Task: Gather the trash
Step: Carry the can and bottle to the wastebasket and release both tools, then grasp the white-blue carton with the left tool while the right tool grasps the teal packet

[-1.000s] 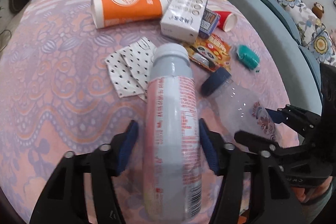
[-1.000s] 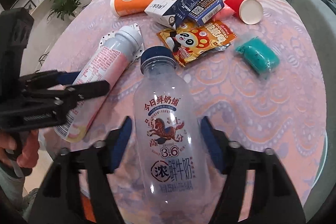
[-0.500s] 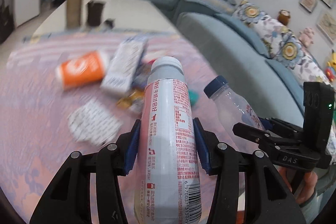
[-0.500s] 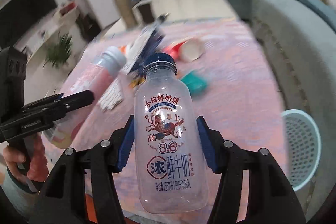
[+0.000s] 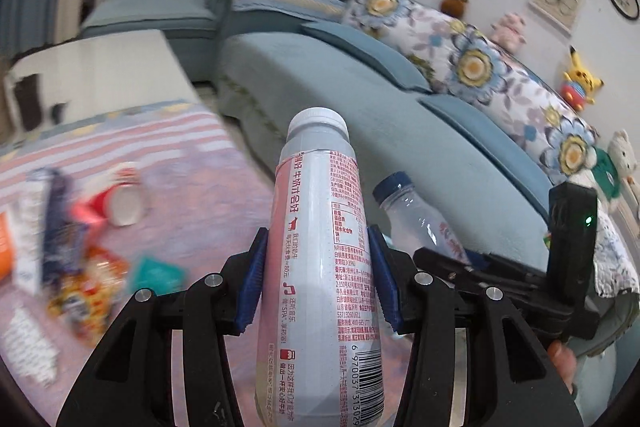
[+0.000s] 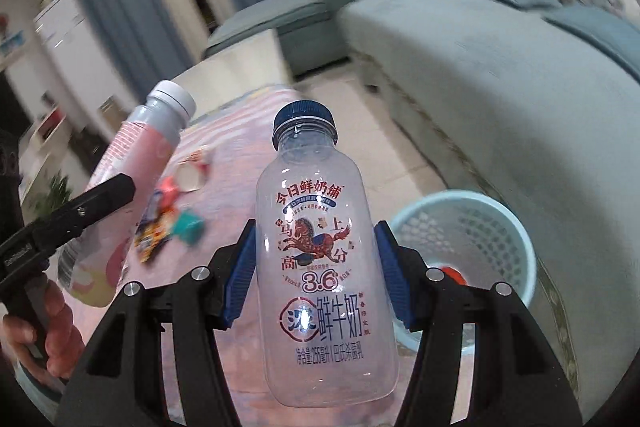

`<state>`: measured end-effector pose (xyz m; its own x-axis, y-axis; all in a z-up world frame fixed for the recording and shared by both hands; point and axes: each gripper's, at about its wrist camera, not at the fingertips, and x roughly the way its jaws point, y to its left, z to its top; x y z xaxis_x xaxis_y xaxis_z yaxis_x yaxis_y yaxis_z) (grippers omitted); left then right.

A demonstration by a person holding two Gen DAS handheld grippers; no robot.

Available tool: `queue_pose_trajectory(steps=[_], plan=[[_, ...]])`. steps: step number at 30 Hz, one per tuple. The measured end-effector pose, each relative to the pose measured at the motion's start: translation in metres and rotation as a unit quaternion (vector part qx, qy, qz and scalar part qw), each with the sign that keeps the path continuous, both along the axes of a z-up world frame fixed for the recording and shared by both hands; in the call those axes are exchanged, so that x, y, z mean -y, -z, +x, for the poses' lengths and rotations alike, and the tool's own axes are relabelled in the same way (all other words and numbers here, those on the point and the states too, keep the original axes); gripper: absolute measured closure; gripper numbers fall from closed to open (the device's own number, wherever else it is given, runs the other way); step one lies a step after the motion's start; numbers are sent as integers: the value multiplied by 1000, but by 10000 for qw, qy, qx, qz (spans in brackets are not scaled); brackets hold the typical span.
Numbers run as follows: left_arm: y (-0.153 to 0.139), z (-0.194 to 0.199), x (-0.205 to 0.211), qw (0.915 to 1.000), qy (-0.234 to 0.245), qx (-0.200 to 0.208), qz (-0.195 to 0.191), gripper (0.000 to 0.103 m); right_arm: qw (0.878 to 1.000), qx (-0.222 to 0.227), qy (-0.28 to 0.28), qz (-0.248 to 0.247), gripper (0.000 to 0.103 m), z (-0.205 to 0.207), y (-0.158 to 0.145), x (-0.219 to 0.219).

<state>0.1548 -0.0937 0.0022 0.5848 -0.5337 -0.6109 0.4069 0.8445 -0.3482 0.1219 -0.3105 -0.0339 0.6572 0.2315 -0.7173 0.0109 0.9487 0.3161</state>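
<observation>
A living room: blue curtains and a blue sofa with floral cushions fill the background, with framed pictures on the wall above. At left stands the counter under a pink patterned cloth. Blurred litter lies on it: a red paper cup on its side, a snack wrapper and a teal packet.

Left tool: clenched on the pink-labelled drink bottle. Its blue pads press both sides of the body; the white cap points away from the camera. The bottle is clear of the counter.

Right tool: clenched on the clear milk bottle, blue cap away from the camera, horse print facing the lens. This bottle is also held in the air.

Right of it, on the tiled floor beside the sofa, stands a light-blue mesh wastebasket with a red item inside.
</observation>
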Motion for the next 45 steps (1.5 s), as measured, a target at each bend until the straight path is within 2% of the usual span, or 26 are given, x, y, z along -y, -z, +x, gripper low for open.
queue_pose_trajectory(steps=[5,12,16,21,29,33,38,45], plan=[[30,25,52,9988,422,-236,-3,57,9964,-405,699,238,49,2,44,53],[81,45,109,9928,903,-766,193,56,9834,-1067,1420,380,49,3,99,89],[102,48,125,9889,1083,-957,356,55,9752,-1357,1684,478,48,5,126,102],[104,50,121,9891,1053,-947,392,51,9723,-1417,1785,514,48,8,133,106],[95,45,97,9913,932,-868,346,51,9741,-1327,1776,436,48,5,126,102],[83,38,77,9939,791,-736,228,46,9793,-1161,1612,403,48,2,117,88],[56,23,39,9979,487,-413,77,39,9908,-616,1198,148,48,0,79,53],[10,8,-49,9992,-343,170,98,30,9994,253,197,-101,48,7,15,-26]])
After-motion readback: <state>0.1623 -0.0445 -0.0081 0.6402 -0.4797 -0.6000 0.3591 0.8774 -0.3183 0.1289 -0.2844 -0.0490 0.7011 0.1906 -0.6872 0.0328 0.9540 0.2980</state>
